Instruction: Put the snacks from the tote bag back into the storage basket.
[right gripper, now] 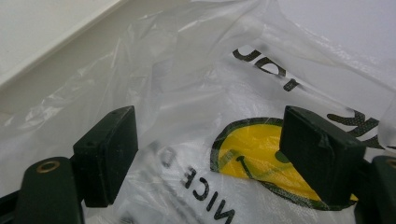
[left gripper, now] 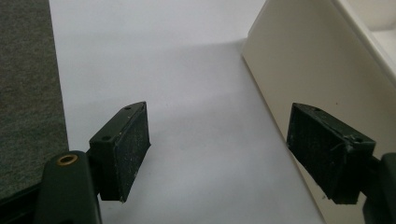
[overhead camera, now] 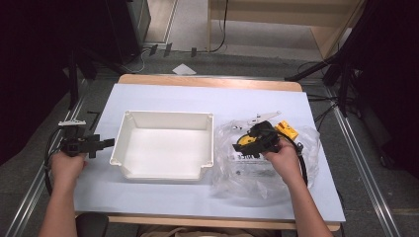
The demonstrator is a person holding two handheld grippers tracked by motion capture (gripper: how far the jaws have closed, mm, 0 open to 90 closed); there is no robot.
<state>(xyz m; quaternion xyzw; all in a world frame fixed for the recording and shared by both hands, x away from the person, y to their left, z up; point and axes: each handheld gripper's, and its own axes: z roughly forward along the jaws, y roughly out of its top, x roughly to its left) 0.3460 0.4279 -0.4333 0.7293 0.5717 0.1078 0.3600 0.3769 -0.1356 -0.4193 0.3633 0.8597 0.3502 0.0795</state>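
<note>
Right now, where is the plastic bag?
In the high view the plastic bag lies on the table's right side, just right of the white tray, under the open right gripper.

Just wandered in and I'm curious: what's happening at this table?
A person holds a pair of tongs in each hand. The right tongs hover, open, over a crumpled clear plastic bag printed with a yellow smiley face, right of a white tray. The left tongs, also open and holding nothing, wait by the tray's left side.
</note>
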